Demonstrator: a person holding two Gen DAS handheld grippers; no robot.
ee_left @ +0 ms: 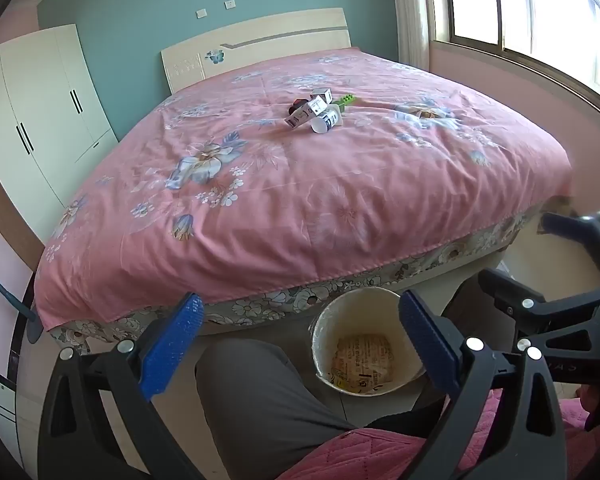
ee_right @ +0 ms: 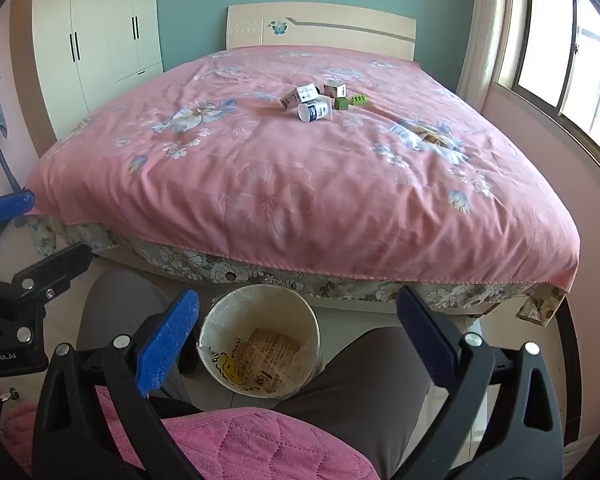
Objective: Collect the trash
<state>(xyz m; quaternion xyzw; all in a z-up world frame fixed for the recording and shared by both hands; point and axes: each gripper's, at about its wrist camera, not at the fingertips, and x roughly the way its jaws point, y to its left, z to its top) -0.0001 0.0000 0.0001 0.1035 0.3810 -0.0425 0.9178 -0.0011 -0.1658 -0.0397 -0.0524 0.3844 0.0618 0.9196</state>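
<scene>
walls: teal behind headboard point(ee_right: 320, 26), pink at sides | furniture: bed with pink floral cover point(ee_right: 300, 184), cream wardrobe point(ee_right: 96, 28) left | window point(ee_right: 572, 68) right, daylight | floor: pale tiles

Both wrist views near the foot of the bed point(ee_left: 300, 200), angled down, sharing the bin point(ee_right: 260, 344)

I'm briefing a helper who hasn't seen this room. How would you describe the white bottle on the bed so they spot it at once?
Start at the bed with the pink floral cover. A small cluster of litter lies past its middle, toward the headboard. The white bottle lies on its side at the cluster's near edge, the only round piece among small boxes and green blocks, with a dark label.
</scene>
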